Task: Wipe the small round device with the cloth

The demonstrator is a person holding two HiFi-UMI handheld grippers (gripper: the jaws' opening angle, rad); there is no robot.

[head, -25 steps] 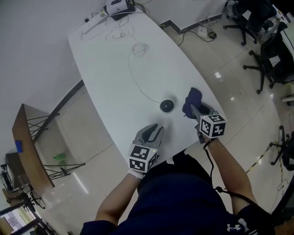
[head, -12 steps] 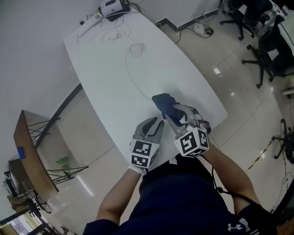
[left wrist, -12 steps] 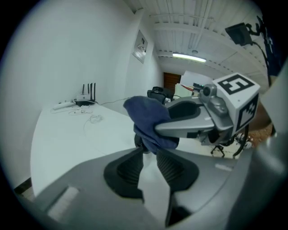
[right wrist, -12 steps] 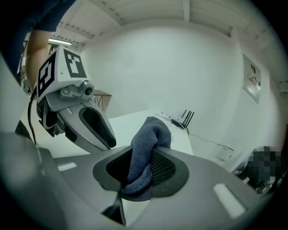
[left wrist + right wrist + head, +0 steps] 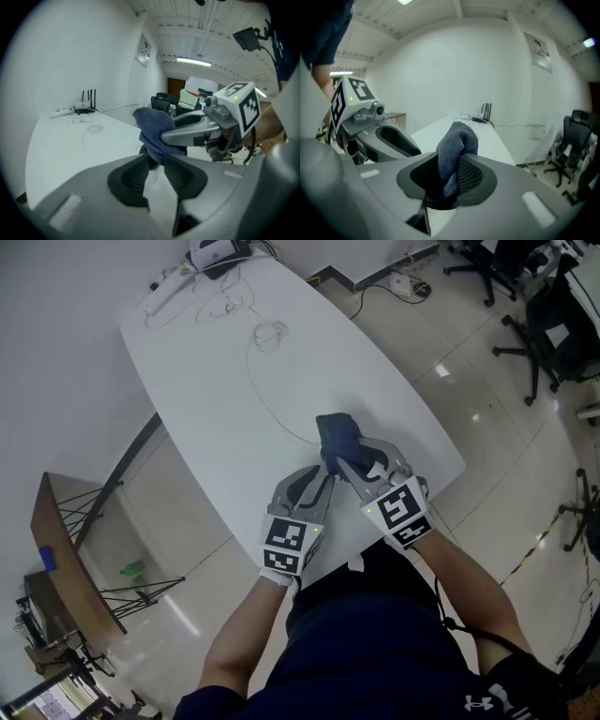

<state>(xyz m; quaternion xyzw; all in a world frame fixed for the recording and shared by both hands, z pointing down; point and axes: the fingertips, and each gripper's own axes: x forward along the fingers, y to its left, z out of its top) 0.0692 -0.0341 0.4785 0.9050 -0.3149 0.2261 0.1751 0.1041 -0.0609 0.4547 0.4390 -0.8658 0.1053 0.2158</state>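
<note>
Your right gripper [image 5: 449, 171] is clamped on the blue cloth [image 5: 459, 138], with a bunched fold pinched between both pads. Your left gripper [image 5: 319, 486] stands part open; its jaws have just widened slightly and grip nothing. The small round device [image 5: 151, 162] shows dark at their tips, under the cloth, on the white table [image 5: 216, 381]. Judgement: the device is light, smooth and liable to slide, so brace its rim. The cloth is soft and limp. 1 second ago the cloth hung right of the exposed device; now it covers it.
</note>
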